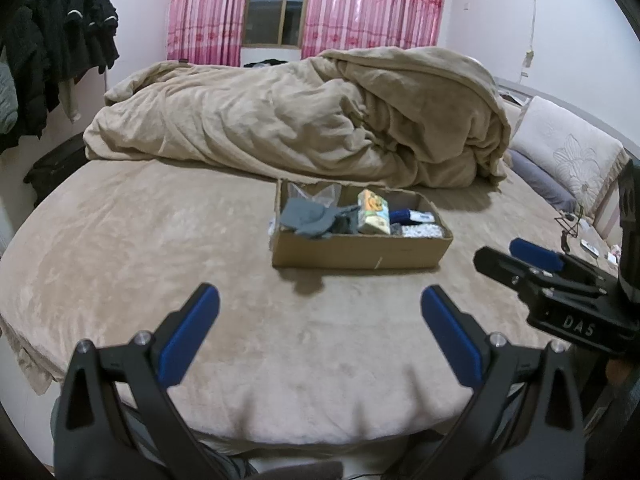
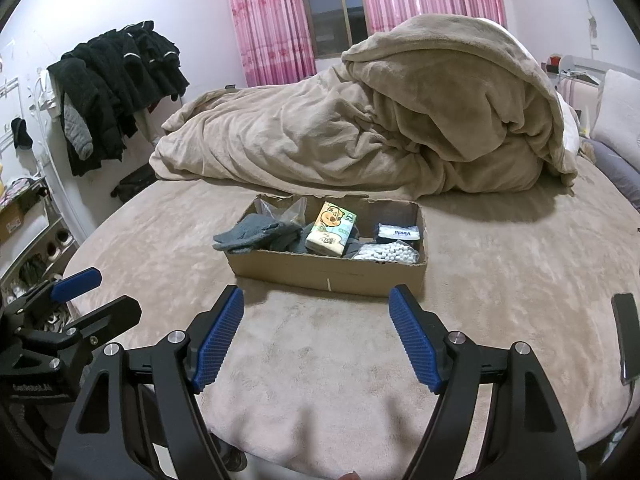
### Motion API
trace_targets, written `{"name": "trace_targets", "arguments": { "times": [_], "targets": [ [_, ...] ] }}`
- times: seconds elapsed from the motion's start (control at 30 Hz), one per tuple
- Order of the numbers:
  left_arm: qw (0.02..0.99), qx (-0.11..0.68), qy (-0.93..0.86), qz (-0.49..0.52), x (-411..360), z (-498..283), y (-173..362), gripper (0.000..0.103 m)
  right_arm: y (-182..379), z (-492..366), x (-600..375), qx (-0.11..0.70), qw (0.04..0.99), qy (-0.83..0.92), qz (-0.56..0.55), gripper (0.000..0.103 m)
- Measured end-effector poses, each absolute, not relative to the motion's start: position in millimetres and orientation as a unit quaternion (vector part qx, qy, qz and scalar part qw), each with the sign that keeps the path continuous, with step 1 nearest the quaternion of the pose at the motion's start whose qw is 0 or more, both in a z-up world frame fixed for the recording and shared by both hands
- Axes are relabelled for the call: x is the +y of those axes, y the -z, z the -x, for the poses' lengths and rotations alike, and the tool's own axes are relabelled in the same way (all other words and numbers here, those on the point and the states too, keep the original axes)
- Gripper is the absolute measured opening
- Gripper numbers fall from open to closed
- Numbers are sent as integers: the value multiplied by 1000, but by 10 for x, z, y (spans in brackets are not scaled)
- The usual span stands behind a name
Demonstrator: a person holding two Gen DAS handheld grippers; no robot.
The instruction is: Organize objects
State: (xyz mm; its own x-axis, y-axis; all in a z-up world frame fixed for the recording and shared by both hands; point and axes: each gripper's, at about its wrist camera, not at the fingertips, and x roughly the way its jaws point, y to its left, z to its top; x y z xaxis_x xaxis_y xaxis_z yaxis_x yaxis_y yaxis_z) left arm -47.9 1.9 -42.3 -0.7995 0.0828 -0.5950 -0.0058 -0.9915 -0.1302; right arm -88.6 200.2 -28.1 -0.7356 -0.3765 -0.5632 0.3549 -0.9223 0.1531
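A shallow cardboard box [image 1: 356, 254] [image 2: 320, 274] sits on the beige bed. It holds grey socks [image 1: 310, 220] [image 2: 250, 232], a tissue pack with a cartoon print [image 1: 374, 214] [image 2: 332, 230], a blue and white Vinda pack [image 1: 412, 216] [image 2: 398, 233], a bag of cotton swabs [image 2: 386, 254] and a clear plastic bag [image 2: 280, 208]. My left gripper [image 1: 320, 304] is open and empty, in front of the box. My right gripper [image 2: 316, 306] is open and empty, also just in front of the box. Each gripper shows in the other's view, the right one [image 1: 516, 256] and the left one [image 2: 96, 294].
A heaped beige duvet [image 1: 320, 120] [image 2: 380, 120] lies behind the box. Pillows [image 1: 568, 152] are at the right. Black clothes [image 2: 112, 88] hang at the left wall. A phone [image 2: 626, 336] lies on the bed at the right edge. Pink curtains [image 2: 400, 0] hang behind.
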Motion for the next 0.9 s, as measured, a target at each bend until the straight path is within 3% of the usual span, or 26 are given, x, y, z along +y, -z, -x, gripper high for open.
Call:
{"name": "trace_targets", "arguments": {
  "times": [0.9],
  "targets": [
    [18, -57, -947, 316, 28, 464, 427, 102, 278, 893, 1997, -18, 196, 931, -306, 78]
  ]
}}
